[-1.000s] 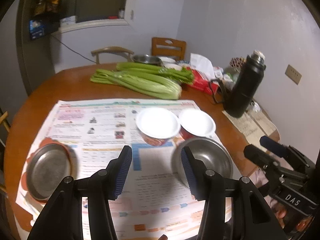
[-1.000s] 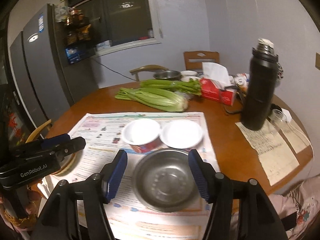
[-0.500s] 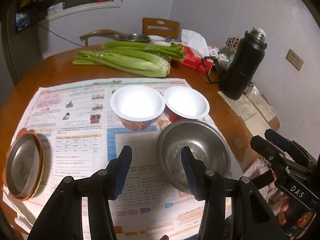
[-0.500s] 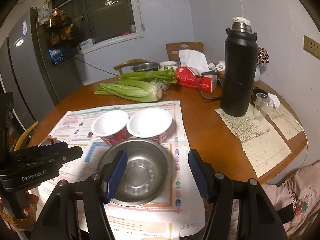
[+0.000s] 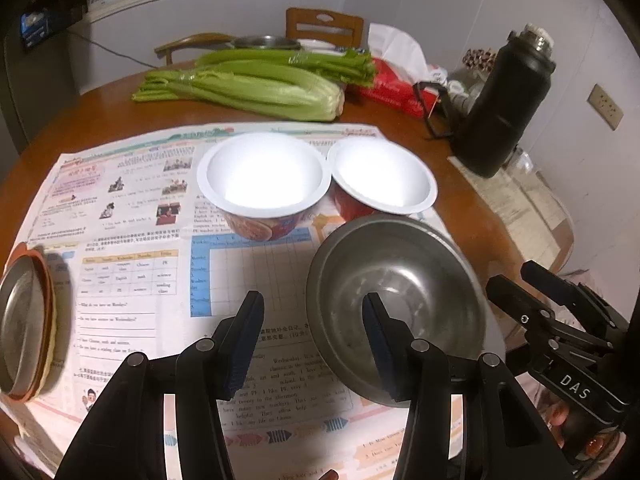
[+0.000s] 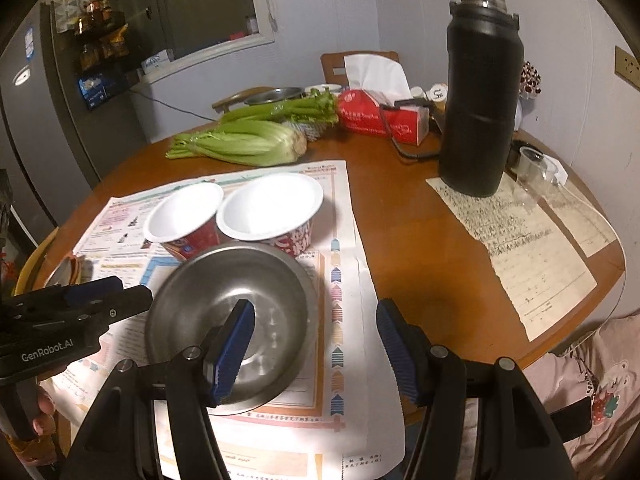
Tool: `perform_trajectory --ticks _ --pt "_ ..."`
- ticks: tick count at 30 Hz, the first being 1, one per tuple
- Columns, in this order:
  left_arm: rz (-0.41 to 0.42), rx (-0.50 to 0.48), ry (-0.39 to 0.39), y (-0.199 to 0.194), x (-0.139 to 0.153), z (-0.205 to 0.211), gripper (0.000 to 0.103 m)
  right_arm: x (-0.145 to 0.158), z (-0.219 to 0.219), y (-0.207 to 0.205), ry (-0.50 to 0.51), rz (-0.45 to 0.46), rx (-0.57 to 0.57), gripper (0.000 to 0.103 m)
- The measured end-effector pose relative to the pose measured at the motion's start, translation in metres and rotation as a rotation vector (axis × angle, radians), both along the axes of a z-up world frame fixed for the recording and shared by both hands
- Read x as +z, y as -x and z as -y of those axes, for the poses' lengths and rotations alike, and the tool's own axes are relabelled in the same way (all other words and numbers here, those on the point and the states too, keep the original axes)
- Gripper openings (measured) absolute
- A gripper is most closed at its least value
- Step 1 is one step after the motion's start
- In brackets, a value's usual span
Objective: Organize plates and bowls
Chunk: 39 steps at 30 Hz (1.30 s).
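A steel bowl (image 5: 400,280) (image 6: 224,288) stands on the newspaper near the table's front edge. Behind it are two white paper bowls with red sides (image 5: 264,176) (image 5: 384,176) (image 6: 184,212) (image 6: 272,208), side by side. At the far left a steel plate (image 5: 20,320) lies on an orange plate. My left gripper (image 5: 310,308) hovers open, its right finger over the steel bowl's left rim. My right gripper (image 6: 314,312) hovers open astride the bowl's right rim, its left finger above the bowl's inside. Neither gripper holds anything.
Celery (image 5: 248,84), a red tissue box (image 6: 380,120) and a tall black flask (image 6: 476,104) stand at the back of the round wooden table (image 6: 412,232). Written paper sheets (image 6: 520,248) and glass cups (image 6: 532,168) lie at the right. Chairs stand behind the table.
Both grippers have sunk and come forward toward the bowls, tipping further down. The steel bowl now looms larger under their fingers. Jaw widths look the same.
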<state>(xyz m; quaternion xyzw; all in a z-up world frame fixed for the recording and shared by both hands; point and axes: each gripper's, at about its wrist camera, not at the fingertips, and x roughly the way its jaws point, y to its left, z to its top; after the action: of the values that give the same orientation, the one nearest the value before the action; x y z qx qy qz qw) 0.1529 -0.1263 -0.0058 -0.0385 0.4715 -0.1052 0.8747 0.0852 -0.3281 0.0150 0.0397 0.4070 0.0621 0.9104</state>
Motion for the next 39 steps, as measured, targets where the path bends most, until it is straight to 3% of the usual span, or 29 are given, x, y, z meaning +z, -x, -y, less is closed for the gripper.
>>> perform_trajectory --ticks 9,19,27,39 --pt "-0.053 -0.016 -0.005 -0.011 -0.021 0.008 0.053 -0.024 -0.005 -0.013 0.009 -0.059 0.027 0.063" --pt "-0.06 -0.011 -0.014 -0.023 -0.035 0.012 0.053 -0.04 -0.006 -0.022 0.016 -0.084 0.03 0.062" --pt "-0.066 -0.01 -0.033 -0.028 -0.043 0.016 0.053 -0.046 -0.015 -0.022 0.013 -0.094 0.074 0.052" --pt "-0.059 -0.058 -0.014 -0.025 -0.042 0.027 0.049 -0.045 -0.032 -0.017 0.017 -0.086 0.132 0.05"
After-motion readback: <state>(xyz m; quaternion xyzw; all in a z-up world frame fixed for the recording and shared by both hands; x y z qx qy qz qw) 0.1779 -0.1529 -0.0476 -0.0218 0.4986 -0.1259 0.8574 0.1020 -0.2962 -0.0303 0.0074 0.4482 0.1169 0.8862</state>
